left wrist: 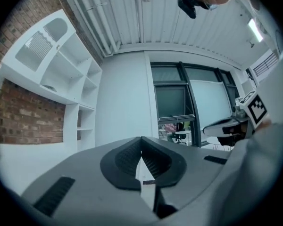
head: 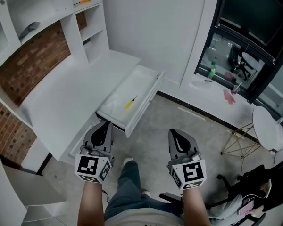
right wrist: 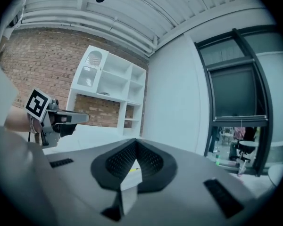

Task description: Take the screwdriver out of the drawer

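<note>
One screwdriver (head: 130,102) — in open drawer (head: 137,81)

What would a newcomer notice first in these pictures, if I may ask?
The open drawer of the white desk, a yellow screwdriver lying in it. Nearer the camera, the left gripper and right gripper hang side by side, both shut and empty.

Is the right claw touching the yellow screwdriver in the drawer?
Apart. Head view shows the right claw over the floor, clear of the drawer where the screwdriver lies.
</note>
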Tool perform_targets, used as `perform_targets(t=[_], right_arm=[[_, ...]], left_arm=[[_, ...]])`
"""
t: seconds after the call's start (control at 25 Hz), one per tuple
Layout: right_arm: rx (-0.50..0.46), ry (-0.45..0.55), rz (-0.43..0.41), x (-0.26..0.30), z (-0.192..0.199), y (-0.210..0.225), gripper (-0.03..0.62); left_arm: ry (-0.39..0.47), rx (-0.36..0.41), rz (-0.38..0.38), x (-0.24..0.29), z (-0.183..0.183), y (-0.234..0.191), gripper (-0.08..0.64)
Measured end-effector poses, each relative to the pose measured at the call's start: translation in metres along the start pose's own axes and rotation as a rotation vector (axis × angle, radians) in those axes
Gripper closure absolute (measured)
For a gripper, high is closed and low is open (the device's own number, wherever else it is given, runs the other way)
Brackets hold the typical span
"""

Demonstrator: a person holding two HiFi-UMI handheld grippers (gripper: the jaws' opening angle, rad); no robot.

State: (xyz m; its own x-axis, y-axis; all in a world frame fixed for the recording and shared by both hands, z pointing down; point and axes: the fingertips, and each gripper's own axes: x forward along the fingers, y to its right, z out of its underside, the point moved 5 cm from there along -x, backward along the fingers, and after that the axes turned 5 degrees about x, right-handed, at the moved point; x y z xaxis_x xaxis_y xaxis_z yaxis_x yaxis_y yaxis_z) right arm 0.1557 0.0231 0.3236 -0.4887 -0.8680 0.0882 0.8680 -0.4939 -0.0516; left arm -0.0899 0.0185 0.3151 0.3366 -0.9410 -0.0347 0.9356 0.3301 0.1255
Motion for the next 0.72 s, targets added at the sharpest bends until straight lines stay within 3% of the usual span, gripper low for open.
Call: perform_targets(t=[0.12, 0.28, 0.36, 0.44, 0.72], right_arm=[[0.006, -0.024, 0.022, 0.038, 0.007, 0.012, 0.581], [0.021, -0.049, 0.049, 0.099, 0.012, 0.028, 0.581], [0.025, -0.073, 0.058, 0.129, 0.015, 0.034, 0.581], [0.03, -0.097, 0.071, 0.157, 0.019, 0.04, 0.581], [0.086, -0.183, 0.147, 0.235, 0.05, 0.07, 0.581]], left_arm=[[-0.025, -0.022, 0.035, 0.04, 0.018, -0.02, 0.533], [-0.072, -0.041, 0.104, 0.101, 0.043, -0.047, 0.429], [-0.107, -0.052, 0.141, 0.132, 0.057, -0.061, 0.342], [-0.144, -0.062, 0.174, 0.161, 0.071, -0.075, 0.307], [-0.262, -0.041, 0.25, 0.246, 0.127, -0.108, 0.305]])
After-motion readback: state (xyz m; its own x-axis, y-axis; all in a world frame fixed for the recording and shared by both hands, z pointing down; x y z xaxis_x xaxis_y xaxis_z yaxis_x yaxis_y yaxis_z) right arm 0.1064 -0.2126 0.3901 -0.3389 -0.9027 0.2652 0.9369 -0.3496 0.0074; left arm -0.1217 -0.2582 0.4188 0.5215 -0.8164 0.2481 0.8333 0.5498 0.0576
